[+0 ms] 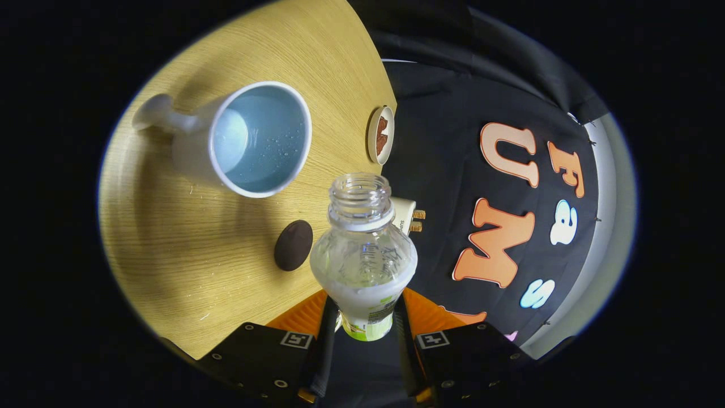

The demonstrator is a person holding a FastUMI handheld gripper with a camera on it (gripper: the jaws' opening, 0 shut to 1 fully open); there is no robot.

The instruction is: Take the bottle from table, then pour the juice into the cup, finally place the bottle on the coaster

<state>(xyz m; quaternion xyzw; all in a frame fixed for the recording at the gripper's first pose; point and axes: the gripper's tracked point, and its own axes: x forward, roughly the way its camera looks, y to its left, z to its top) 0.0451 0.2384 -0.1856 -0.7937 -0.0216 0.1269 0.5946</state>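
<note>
Gripper [365, 326] first, since it's right up close: both fingers are clamped on the lower body of the bottle [363, 249], which sits uncapped between them with its long axis running straight ahead, mouth pointing away. Going by size from there: the table [170, 255] is tipped hard in view, so I'd guess the whole rig is rolled over for the pour. The cup [249, 139] lies beyond the fingers and off to the left of the bottle's mouth, not lined up with it yet. The coaster [293, 245], a dark oval, sits just left of the bottle's shoulder.
</note>
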